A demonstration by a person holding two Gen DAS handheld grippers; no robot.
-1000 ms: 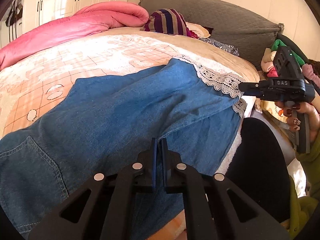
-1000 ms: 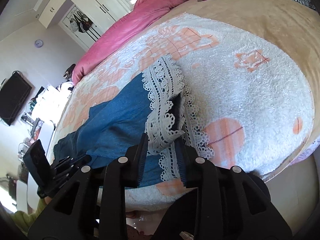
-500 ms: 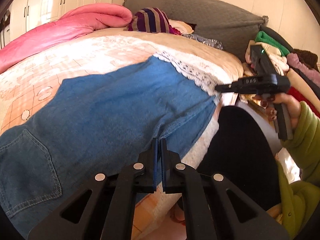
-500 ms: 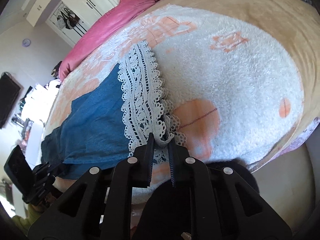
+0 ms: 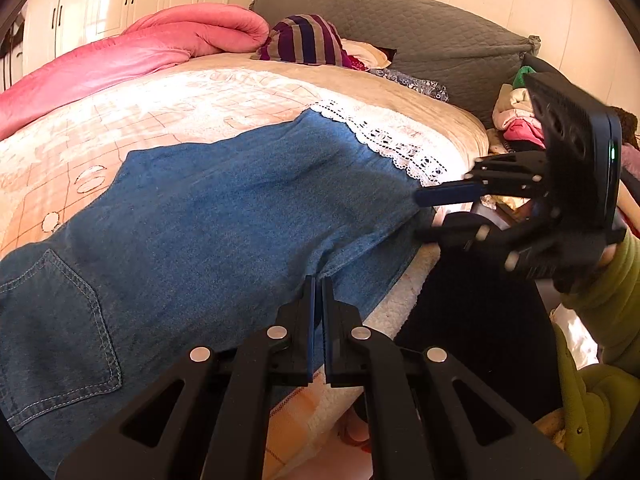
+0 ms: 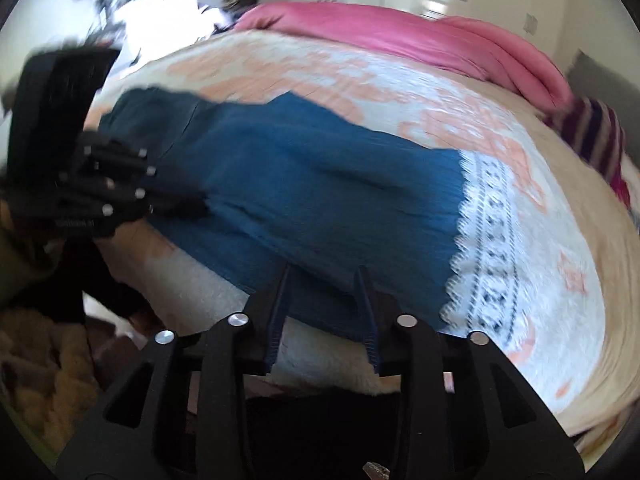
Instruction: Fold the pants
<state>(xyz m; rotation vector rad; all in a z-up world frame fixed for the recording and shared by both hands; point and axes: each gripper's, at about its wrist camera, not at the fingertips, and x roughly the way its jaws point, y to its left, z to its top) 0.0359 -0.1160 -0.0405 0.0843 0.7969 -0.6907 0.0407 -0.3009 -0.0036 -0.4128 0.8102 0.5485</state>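
Across the bed point(image 5: 224, 92) my denim pants point(image 5: 224, 216) lie flat, lace hem point(image 5: 400, 148) toward two o'clock. My left tongs point(image 5: 318, 292) stay pressed together on the near seam; my right tongs point(image 6: 324, 280) are spreading, empty, at the edge by five o'clock.

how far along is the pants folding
Early on. The denim pants lie flat on the bed, lace hem spread out, apparently halved lengthwise. The left gripper is shut on the near edge; the right gripper is opening, nothing pinched. The crosswise folds remain.
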